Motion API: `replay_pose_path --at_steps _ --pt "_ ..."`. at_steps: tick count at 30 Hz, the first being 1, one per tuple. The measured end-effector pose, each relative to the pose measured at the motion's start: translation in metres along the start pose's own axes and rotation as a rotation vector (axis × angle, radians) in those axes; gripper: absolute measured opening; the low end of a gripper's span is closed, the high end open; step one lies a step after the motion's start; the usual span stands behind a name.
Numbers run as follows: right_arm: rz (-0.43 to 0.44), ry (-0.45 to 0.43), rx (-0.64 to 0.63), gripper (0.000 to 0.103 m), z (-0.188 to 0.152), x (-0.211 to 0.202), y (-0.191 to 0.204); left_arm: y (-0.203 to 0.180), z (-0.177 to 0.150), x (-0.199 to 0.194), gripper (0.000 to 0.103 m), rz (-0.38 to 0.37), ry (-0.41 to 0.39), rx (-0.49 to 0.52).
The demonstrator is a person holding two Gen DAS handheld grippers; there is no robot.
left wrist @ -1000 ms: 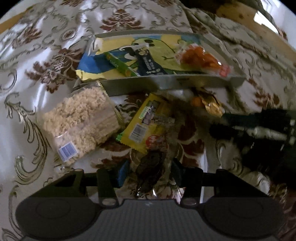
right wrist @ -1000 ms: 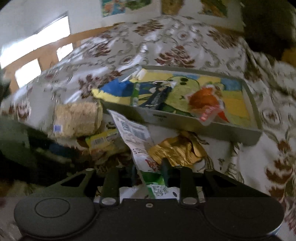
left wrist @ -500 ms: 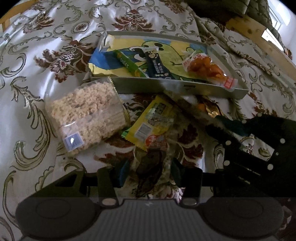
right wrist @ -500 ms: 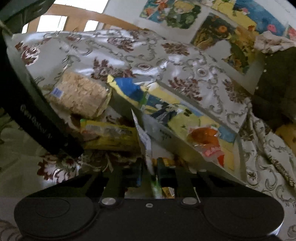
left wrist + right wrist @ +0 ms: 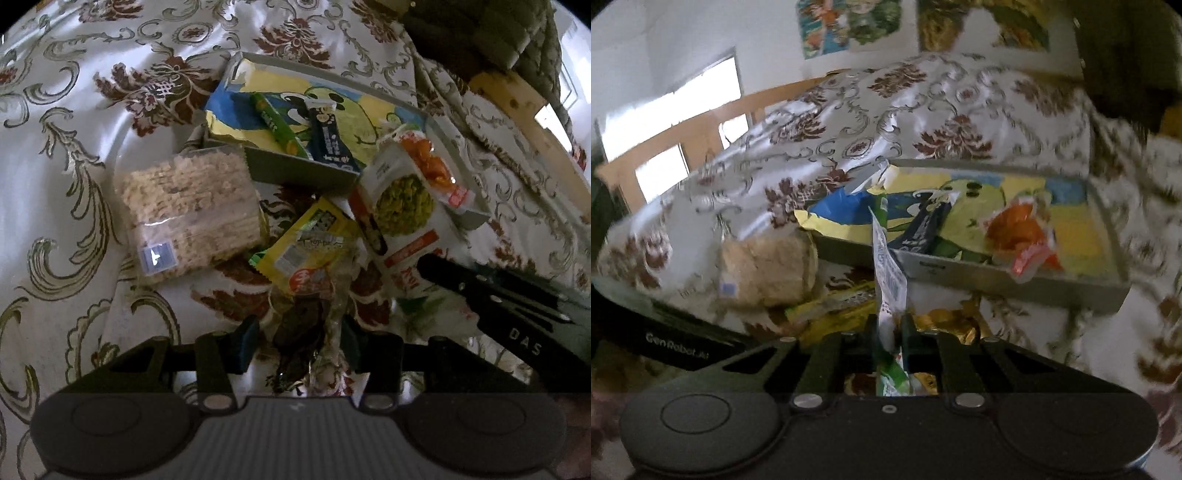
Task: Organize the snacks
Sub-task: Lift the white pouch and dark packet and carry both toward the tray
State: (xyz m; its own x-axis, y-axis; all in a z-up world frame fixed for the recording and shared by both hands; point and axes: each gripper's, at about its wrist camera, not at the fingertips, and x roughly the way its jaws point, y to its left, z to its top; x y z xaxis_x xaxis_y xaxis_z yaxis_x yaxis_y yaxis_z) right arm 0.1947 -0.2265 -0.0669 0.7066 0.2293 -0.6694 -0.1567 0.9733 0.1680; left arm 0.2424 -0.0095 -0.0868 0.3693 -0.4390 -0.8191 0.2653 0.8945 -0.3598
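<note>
Surface is a bed w/ floral cover (image 5: 66, 155); snacks lie on it, going L to R in the left wrist view.

Far L: clear bag of pale noodle-like snack (image 5: 190, 210), flat on the cover, well apart from both tongs. Just R of it and further back: grey tray (image 5: 295, 171) w/ cartoon lining; inside are a green stick pack (image 5: 277, 122), a dark blue pack (image 5: 328, 138) and an orange snack bag (image 5: 432, 168) at the R end.

Centre: yellow packet (image 5: 306, 251) on the cover, just ahead of the left tongs (image 5: 297, 341). Left tongs partly apart, w/ a dark snack in clear wrapper (image 5: 301, 334) between the pads; wrapper fills the gap, but can't tell if the pads press on it.

R of centre: white pouch w/ green-pea picture (image 5: 402, 206), lifted and tilted in front of the tray's near R corner. Its lower end runs into the right tongs (image 5: 428, 264), which come in from the R edge.

Right wrist view: right tongs (image 5: 890, 326) together, clamped on that pouch (image 5: 888, 269); it stands edge-on straight up out of the pads, in front of the tray wall (image 5: 997, 280). Gold foil wrapper (image 5: 945, 325) lies on the cover just beyond the pads, to the R.
</note>
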Motion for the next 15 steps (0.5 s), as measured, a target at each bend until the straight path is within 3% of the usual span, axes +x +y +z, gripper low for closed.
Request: replay_pose_path --at_steps 5,8,15 --pt "0.054 0.015 0.156 0.022 -0.002 0.005 -0.021 0.002 0.001 0.0 0.052 -0.035 -0.019 -0.017" --pt "-0.001 0.002 0.117 0.028 -0.005 0.009 -0.021 0.002 0.001 0.001 0.052 -0.049 -0.026 -0.03" --pt "-0.064 -0.02 -0.079 0.026 -0.012 0.018 0.0 0.005 0.002 0.003 0.051 -0.097 -0.044 -0.056"
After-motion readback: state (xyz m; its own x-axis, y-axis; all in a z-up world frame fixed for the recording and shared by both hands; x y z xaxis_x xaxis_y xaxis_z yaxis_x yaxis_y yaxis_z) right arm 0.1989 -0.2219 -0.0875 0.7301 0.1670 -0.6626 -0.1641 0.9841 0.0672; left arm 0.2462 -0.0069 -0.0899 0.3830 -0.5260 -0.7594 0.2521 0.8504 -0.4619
